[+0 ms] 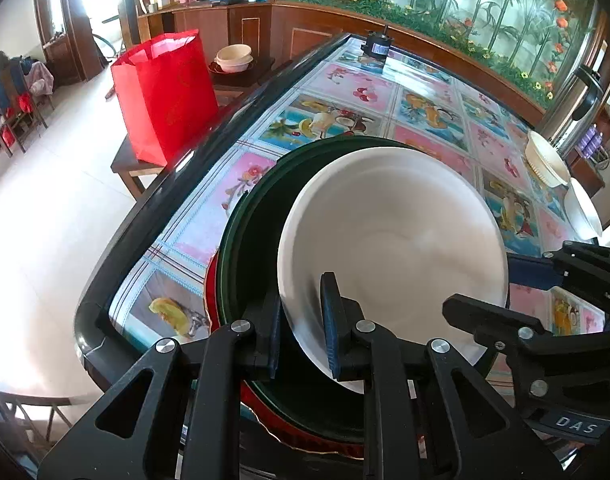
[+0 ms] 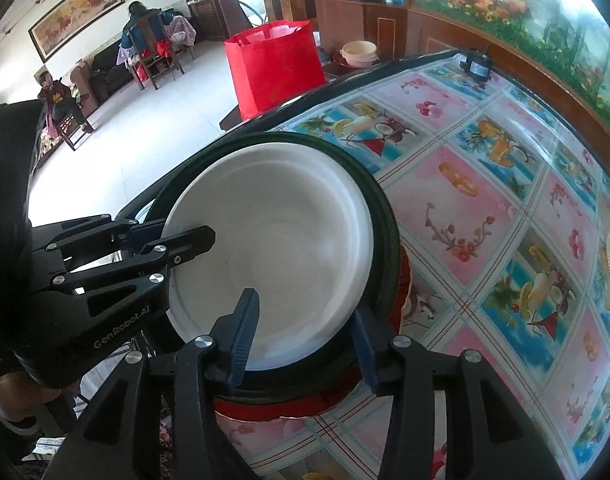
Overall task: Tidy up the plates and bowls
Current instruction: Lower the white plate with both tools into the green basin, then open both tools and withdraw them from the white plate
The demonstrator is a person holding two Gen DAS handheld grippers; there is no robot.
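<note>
A white bowl (image 1: 393,240) sits in a dark green plate (image 1: 249,248) that lies on a red plate (image 1: 211,296) near the table's corner. My left gripper (image 1: 303,320) is shut on the white bowl's near rim, one finger inside and one outside. In the right wrist view the white bowl (image 2: 273,248) sits inside the green plate (image 2: 385,240) over the red plate (image 2: 405,292). My right gripper (image 2: 305,340) is open, its fingers straddling the bowl's and green plate's near edge. The left gripper (image 2: 177,244) shows at the bowl's left rim.
The table (image 1: 345,92) has a fruit-patterned cloth. More white bowls (image 1: 545,160) stand at its far right, next to a steel thermos (image 1: 573,108). A small black object (image 1: 377,46) sits at the far end. A red bag (image 1: 165,92) and stacked bowls (image 1: 233,58) stand on side tables beyond the edge.
</note>
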